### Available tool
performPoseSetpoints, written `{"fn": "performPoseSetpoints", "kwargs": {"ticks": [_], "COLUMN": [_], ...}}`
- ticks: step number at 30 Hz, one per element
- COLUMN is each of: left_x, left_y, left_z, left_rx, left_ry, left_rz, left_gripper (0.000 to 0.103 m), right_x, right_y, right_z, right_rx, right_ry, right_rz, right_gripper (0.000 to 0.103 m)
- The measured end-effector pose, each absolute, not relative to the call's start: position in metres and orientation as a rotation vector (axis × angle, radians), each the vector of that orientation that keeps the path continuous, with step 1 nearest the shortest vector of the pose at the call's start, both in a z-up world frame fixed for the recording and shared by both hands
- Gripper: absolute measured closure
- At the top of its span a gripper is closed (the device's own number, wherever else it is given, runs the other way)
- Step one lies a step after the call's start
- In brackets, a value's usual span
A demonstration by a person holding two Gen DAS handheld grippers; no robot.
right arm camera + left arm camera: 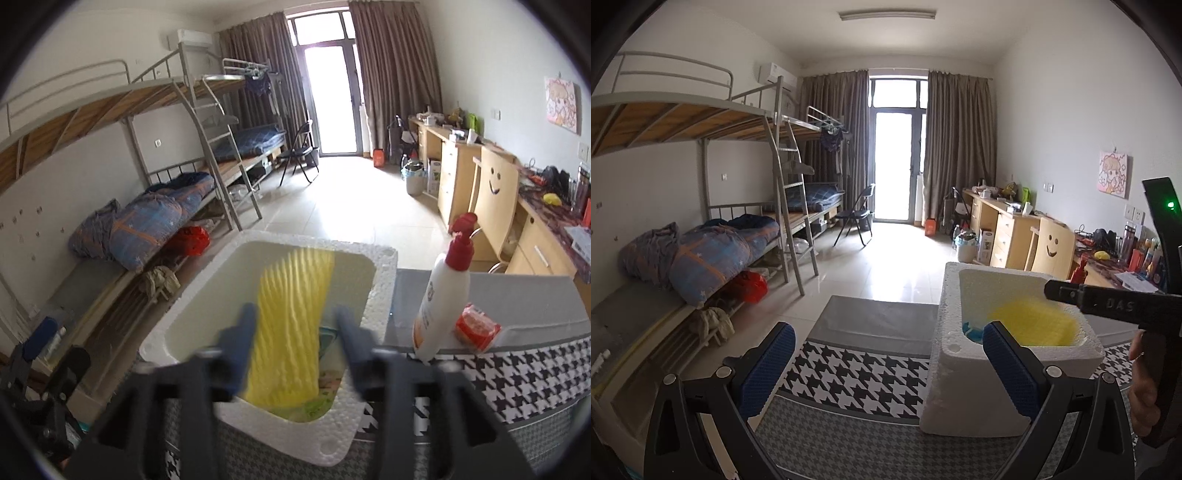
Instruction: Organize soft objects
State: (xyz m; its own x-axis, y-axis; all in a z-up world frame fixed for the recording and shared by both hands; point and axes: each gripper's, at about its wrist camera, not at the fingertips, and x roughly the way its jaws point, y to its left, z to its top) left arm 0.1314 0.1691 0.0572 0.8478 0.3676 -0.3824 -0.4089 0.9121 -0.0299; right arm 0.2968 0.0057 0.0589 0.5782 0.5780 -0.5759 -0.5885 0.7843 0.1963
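A white foam box point(975, 373) stands on a houndstooth-patterned table. A yellow ribbed soft cloth point(291, 328) lies inside the foam box point(373, 295), blurred, over other soft items. It also shows in the left wrist view point(1034, 325). My right gripper point(295, 332) is open above the box, its fingers either side of the cloth, not touching it. My left gripper point(886, 354) is open and empty, left of the box, over the table. The right gripper's body point(1108, 306) reaches over the box in the left wrist view.
A white pump bottle with a red top point(443, 295) and a red packet point(476, 326) stand on the table right of the box. Bunk beds point(701, 236) run along the left wall, desks point(1015, 229) and a wooden chair point(1052, 247) along the right.
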Motion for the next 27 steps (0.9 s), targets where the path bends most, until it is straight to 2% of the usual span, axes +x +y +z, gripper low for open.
{"fn": "performPoseSetpoints", "kwargs": {"ticks": [2,7,11,13,17,27], "left_x": [0.131,0.128,0.119,0.115,0.105,0.079], "left_y": [0.169,0.166,0.160,0.155,0.147,0.121], "left_z": [0.057,0.060,0.066,0.068,0.071,0.077], "left_rx": [-0.113,-0.103,-0.103,-0.095,-0.097,-0.082], "left_ry": [0.383,0.384,0.364,0.359,0.348,0.333], "left_rz": [0.406,0.392,0.387,0.382,0.385,0.354], "left_gripper": [0.001,0.001,0.001,0.001,0.001,0.001], "right_x": [0.295,0.281,0.266,0.258,0.245,0.199], "right_y": [0.001,-0.006,-0.018,-0.023,-0.034,-0.063], "right_z": [0.061,0.070,0.074,0.075,0.078,0.085], "right_rx": [0.003,-0.008,-0.006,-0.010,-0.009,-0.018], "right_ry": [0.655,0.610,0.566,0.543,0.518,0.442], "right_rz": [0.687,0.695,0.685,0.679,0.636,0.639], "right_gripper": [0.033,0.032,0.017,0.016,0.005,0.003]}}
